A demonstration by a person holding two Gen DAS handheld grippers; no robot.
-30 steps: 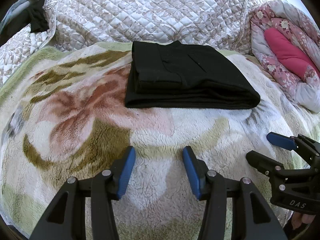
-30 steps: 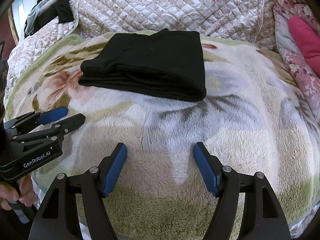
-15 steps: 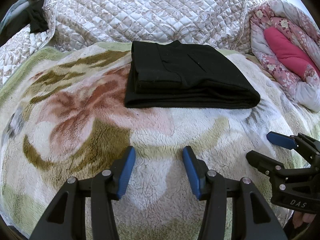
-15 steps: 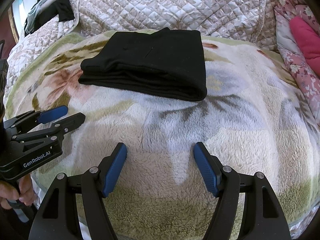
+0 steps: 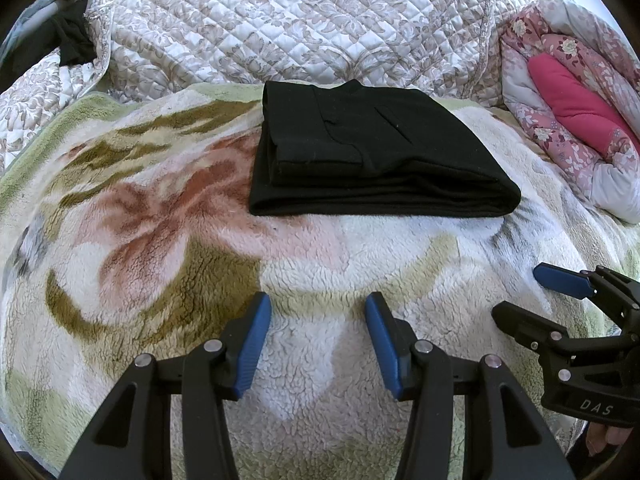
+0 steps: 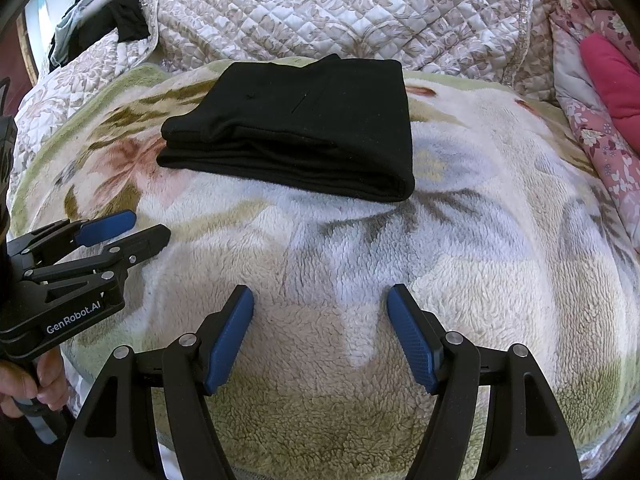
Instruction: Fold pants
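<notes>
The black pants (image 5: 368, 156) lie folded into a flat, layered rectangle on the fleece floral blanket (image 5: 160, 240) that covers the bed, toward the far edge of the blanket and roughly midway along it. Their stacked fold edges face the near side; in the right wrist view the pants (image 6: 304, 132) show a rounded fold at their right end.

The left gripper (image 5: 318, 332) hovers over the near part of the blanket with its blue pads set wide apart and nothing between them. The right gripper (image 6: 320, 328) is likewise spread wide and empty, also over the near part of the blanket. Each gripper appears at the edge of the other's view, its jaws parted: the right gripper (image 5: 532, 296) low at the right, the left gripper (image 6: 128, 232) low at the left. Both are well apart from the pants, with only bare fleece between.

Behind the pants, just past the blanket's far edge, a quilted beige coverlet (image 5: 300, 24) rises like a wall, close to the pants' far side. At the bed's far right corner sits a bundled pink floral comforter (image 5: 568, 128) with a plain magenta inner face, apart from the pants. At the far left corner dark clothing (image 6: 128, 20) hangs or lies heaped over something; what carries it is hard to tell.
</notes>
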